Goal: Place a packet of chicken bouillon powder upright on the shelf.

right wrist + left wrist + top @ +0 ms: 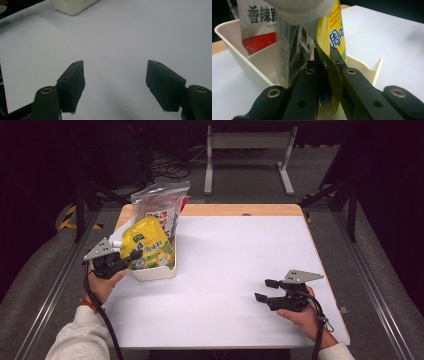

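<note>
Your left gripper [131, 256] is clamped on the yellow pouch [146, 242], standing in the white bin [152, 271] at 10 o'clock beside the clear bag [159, 202], so placement looks nearly done, release remaining; right gripper [266, 290] idles open, empty, at 4 o'clock.

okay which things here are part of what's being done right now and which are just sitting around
In the job:
- yellow spouted pouch with a white cap, pinched at its edge
- left gripper, shut on that pouch
- white ribbed plastic tray, which the pouch stands in

Just lying about:
- clear zip bag with a red and white packet inside, standing at the tray's far end
- right gripper, open over the bare white tabletop
</note>
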The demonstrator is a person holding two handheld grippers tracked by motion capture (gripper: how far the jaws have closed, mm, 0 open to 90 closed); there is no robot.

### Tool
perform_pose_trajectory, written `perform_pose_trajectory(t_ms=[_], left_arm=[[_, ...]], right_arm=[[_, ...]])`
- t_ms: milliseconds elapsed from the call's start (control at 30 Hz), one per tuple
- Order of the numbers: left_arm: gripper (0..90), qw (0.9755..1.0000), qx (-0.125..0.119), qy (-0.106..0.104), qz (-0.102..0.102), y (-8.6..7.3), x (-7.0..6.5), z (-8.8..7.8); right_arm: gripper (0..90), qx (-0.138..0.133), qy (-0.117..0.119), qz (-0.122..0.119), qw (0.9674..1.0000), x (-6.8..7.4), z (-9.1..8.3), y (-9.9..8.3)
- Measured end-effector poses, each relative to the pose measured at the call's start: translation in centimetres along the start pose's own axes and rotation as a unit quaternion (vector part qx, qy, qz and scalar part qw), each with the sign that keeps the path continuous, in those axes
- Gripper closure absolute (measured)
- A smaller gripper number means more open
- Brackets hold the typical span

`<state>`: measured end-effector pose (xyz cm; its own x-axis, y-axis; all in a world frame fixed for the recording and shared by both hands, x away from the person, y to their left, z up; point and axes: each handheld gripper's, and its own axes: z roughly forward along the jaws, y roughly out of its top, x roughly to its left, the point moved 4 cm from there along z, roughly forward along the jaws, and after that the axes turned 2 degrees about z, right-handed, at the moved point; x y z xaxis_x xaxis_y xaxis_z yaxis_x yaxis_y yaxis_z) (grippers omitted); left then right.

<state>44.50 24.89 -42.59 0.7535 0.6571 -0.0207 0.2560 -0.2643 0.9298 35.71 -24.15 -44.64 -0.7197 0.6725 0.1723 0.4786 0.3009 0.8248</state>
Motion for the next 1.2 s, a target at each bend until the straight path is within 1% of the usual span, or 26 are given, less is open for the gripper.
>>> perform_pose_trajectory(t_ms=[100, 267, 300, 333, 467, 533, 567, 633, 767, 833, 900, 967, 1033, 1067, 1133, 1200], left_arm=[[87.3, 1.0, -0.001, 0.004, -0.004, 0.0, -0.2, 0.0], [86.8, 1.0, 0.0, 0.007, 0.002, 0.3, -0.3, 0.0], [86.3, 1.0, -0.008, 0.005, -0.003, 0.3, -0.4, -0.1], [85.8, 1.0, -0.008, 0.005, 0.001, 0.4, -0.4, -0.1], [84.6, 0.9999, -0.011, 0.006, 0.0, 0.6, -0.6, -0.1], [84.1, 0.9999, -0.012, 0.007, 0.003, 0.8, -0.9, -0.2], [83.9, 0.9999, -0.012, 0.005, 0.004, 0.9, -0.9, -0.2], [83.4, 0.9999, -0.012, 0.01, 0.007, 0.9, -1.0, -0.2], [82.5, 0.9998, -0.013, 0.011, 0.004, 1.0, -1.1, -0.2], [81.4, 0.9997, -0.015, 0.017, 0.003, 1.1, -1.1, -0.2], [80.7, 0.9998, -0.016, 0.015, 0.004, 1.2, -1.2, -0.2], [79.4, 0.9995, -0.021, 0.021, 0.008, 1.5, -1.3, -0.3], [78.7, 0.9995, -0.023, 0.02, 0.009, 1.6, -1.4, -0.4], [75.8, 0.9994, -0.024, 0.023, 0.01, 1.7, -1.5, -0.4], [72.9, 0.9993, -0.026, 0.024, 0.011, 1.8, -1.6, -0.5], [72.6, 0.9992, -0.027, 0.026, 0.012, 1.8, -1.6, -0.6]], right_arm=[[30.9, 0.001, -0.002, -0.001, 1.0, 0.0, 0.0, 0.0], [30.8, 0.001, -0.003, -0.003, 1.0, 0.0, 0.0, 0.0], [30.7, 0.002, -0.003, -0.003, 1.0, 0.0, 0.0, 0.0], [30.7, 0.002, -0.002, -0.003, 1.0, 0.0, 0.0, 0.0], [30.7, 0.003, -0.002, -0.004, 1.0, 0.0, 0.0, 0.0], [30.7, 0.002, -0.003, -0.004, 1.0, 0.0, 0.0, 0.0], [30.7, 0.002, -0.003, -0.004, 1.0, 0.0, 0.0, 0.0], [30.6, 0.002, -0.002, -0.004, 1.0, 0.0, 0.0, 0.0], [30.5, 0.002, -0.002, -0.008, 1.0, 0.1, 0.0, 0.1], [30.5, 0.003, -0.002, -0.008, 1.0, 0.1, 0.0, 0.1], [30.5, 0.003, -0.003, -0.008, 1.0, 0.1, 0.0, 0.0], [30.4, 0.003, -0.003, -0.008, 1.0, 0.1, 0.0, 0.0], [30.4, 0.003, -0.003, -0.008, 1.0, 0.1, 0.0, 0.1], [30.1, 0.003, -0.003, -0.008, 1.0, 0.1, 0.0, 0.1], [30.0, 0.004, -0.003, -0.008, 1.0, 0.1, 0.0, 0.0], [29.9, 0.004, -0.004, -0.008, 1.0, 0.1, 0.0, 0.0]])
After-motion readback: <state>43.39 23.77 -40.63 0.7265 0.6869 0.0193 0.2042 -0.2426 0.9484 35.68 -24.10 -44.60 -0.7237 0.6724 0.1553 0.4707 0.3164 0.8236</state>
